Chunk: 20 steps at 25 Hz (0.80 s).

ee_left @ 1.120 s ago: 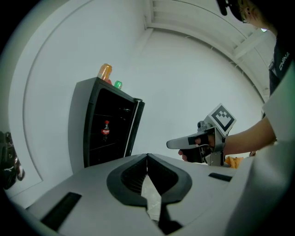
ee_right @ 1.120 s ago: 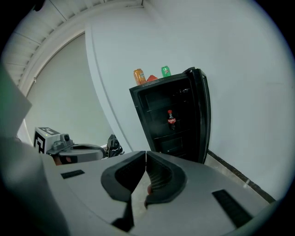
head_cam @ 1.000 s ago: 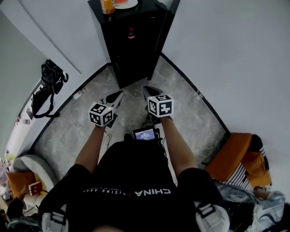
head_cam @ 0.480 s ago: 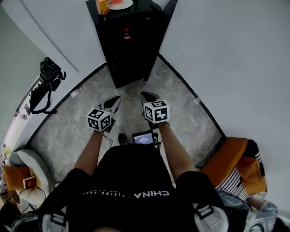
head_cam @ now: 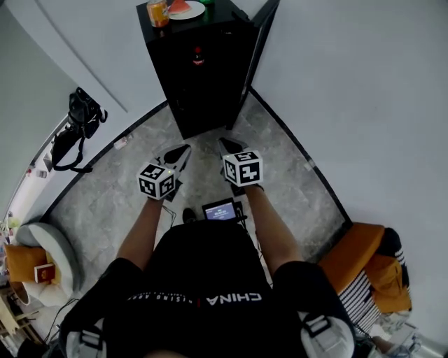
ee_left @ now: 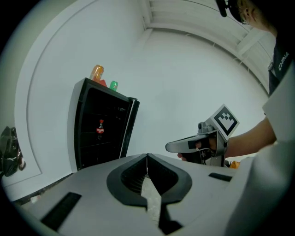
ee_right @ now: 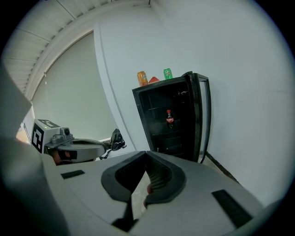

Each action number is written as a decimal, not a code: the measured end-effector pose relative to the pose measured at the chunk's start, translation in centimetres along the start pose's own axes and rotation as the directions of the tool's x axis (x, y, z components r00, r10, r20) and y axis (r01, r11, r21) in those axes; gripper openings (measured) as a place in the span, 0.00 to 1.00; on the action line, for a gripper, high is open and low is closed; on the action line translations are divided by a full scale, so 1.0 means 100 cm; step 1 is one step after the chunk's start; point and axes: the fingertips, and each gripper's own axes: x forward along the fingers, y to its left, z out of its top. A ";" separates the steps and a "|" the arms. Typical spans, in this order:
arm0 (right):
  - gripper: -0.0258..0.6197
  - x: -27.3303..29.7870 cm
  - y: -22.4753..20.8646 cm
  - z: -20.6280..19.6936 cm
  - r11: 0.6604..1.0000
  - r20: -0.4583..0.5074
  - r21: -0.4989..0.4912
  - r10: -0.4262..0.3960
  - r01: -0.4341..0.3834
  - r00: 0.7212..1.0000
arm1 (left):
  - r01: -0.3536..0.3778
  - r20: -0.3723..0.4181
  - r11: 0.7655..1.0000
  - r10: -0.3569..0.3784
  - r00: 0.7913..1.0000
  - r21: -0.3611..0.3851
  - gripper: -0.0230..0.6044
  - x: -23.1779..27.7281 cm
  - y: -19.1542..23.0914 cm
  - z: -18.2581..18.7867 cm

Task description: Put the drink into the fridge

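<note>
A black fridge [head_cam: 203, 77] stands against the wall with its door [head_cam: 257, 49] swung open on the right. A red-capped cola bottle [head_cam: 199, 57] stands on a shelf inside, also visible as the bottle [ee_left: 100, 128] and the bottle [ee_right: 169, 118]. On top of the fridge stand an orange drink [head_cam: 157, 12] and a green can [ee_right: 167, 73], with a plate of watermelon [head_cam: 186, 8] between them. My left gripper [head_cam: 183, 148] and right gripper [head_cam: 225, 142] hover side by side over the floor in front of the fridge. Both are shut and hold nothing.
Grey marble floor [head_cam: 287, 175] runs between white walls. A black bag [head_cam: 73, 133] hangs on the left wall. An orange seat with clothes [head_cam: 374, 262] sits at the back right, and a round white seat [head_cam: 42, 259] at the back left.
Both grippers have drifted slightly in front of the fridge and stay shut. The head view now shows more of the fridge top.
</note>
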 end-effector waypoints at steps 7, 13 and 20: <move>0.06 0.005 -0.002 0.009 1.000 0.008 -0.014 0.022 -0.022 1.000 | -0.023 0.007 1.000 0.023 1.000 0.003 0.06 0.003 0.005 0.003; 0.06 0.007 -0.003 0.014 0.999 0.006 -0.021 0.025 -0.025 1.000 | -0.021 -0.001 1.000 0.021 1.000 0.012 0.06 0.009 0.008 0.005; 0.06 0.002 -0.009 0.016 1.000 0.009 -0.014 0.019 -0.019 1.000 | 0.003 -0.005 1.000 -0.002 1.000 0.015 0.06 0.016 0.003 0.008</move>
